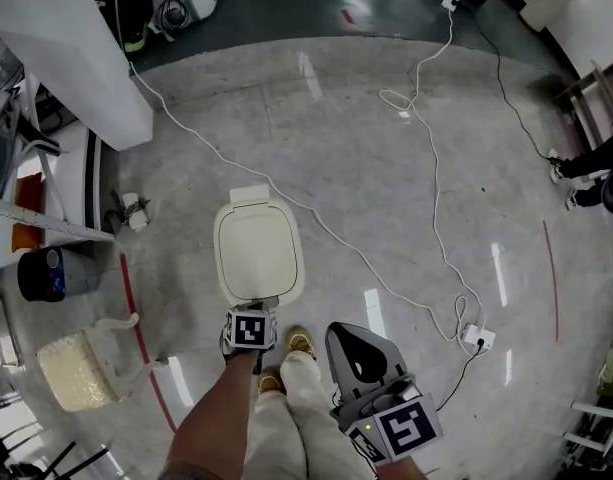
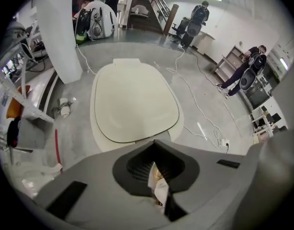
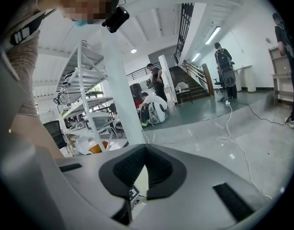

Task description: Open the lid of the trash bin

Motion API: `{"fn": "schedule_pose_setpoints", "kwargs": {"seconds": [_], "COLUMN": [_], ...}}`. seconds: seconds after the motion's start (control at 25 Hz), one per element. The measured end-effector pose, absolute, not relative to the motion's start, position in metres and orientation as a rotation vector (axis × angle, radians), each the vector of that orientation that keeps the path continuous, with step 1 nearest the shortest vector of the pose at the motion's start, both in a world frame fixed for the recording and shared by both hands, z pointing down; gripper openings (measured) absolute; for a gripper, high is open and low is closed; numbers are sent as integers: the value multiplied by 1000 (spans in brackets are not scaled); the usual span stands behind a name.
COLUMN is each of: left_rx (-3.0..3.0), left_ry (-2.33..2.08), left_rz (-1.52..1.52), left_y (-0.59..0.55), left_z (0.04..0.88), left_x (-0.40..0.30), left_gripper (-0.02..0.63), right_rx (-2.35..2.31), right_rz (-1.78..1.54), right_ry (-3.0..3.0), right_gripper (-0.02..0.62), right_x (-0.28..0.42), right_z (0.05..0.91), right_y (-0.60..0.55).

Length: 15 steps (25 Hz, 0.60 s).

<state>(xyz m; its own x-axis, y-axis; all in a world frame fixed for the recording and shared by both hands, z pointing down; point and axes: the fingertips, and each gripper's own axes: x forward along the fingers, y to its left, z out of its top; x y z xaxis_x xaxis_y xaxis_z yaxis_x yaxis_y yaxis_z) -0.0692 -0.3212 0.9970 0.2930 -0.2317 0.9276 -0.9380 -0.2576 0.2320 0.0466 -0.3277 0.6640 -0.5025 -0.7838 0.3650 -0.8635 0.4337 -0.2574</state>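
Observation:
The cream trash bin stands on the grey floor with its lid down flat. My left gripper hovers just above the bin's near edge, pointing down at it, and I cannot tell whether it touches. In the left gripper view its jaws meet at the tips with nothing held, and the lid fills the space ahead. My right gripper hangs to the right of the bin, apart from it, above my legs. Its jaws are shut and empty, aimed level across the room.
My shoes stand right at the bin's front. A white cable winds over the floor to a power strip. A white pillar, a shelf frame, a dark can and a cream bag crowd the left. A person's feet show far right.

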Motion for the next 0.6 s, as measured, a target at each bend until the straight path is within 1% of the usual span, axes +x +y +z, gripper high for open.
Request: {"fn": "schedule_pose_setpoints", "kwargs": {"seconds": [0.6], "left_rx": [1710], "left_ry": [-1075], "left_rz": [1016], "left_y": [-318], "left_z": [1011], "left_x": [-66], "left_gripper": [14], "right_rx": [1438], "right_rz": [642], "right_ry": [-2482], "right_gripper": [25], "right_x": [45], "right_z": [682], "right_y": [-319]}}
